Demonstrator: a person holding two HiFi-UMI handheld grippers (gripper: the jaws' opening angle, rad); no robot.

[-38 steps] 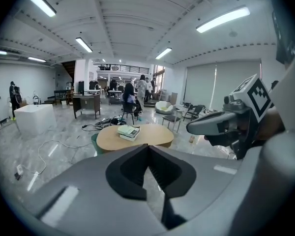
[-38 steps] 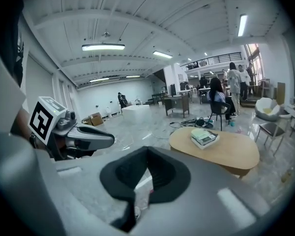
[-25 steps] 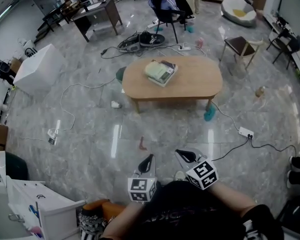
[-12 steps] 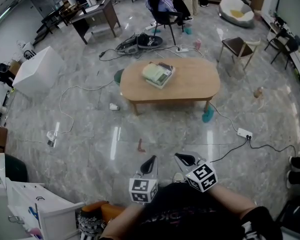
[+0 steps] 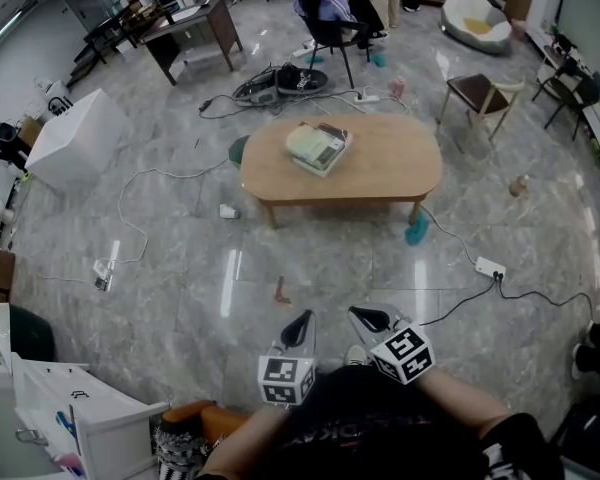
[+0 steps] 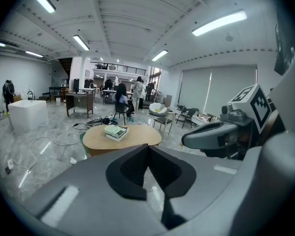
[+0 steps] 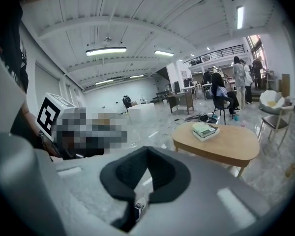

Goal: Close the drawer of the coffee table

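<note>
a: where does the drawer job stand?

b: hard to call. the low oval desk (image 5: 380, 163) sits out on the marble floor, well apart from the person. along the side that faces us i see no drawer standing out. so either it is shut already, or it hangs open on a side hidden from here. the pictures fit both.

a: and the tongs?

b: the left tongs (image 5: 302, 315) and right tongs (image 5: 355, 311) are both held low in front of the body, side by side. each has its jaws pressed together with nothing between them, and both gripper views show that plainly. neither is anywhere near the desk.

a: anything on the desk?

b: a stack of books (image 5: 318, 146) lies left of the middle, and the rest of the top is bare wood.

a: what's in the way?

b: the floor between has a small brown thing (image 5: 283, 288) and a power strip (image 5: 490, 265) with its cable trailing to the right. a teal object (image 5: 417, 230) lies by the near right leg and a white scrap (image 5: 228, 210) by the left one. a green round thing (image 5: 240, 148) sits at the left end, though i can't tell what it is. a chair (image 5: 485, 93) and a seated person (image 5: 325, 13) are beyond it.
</note>
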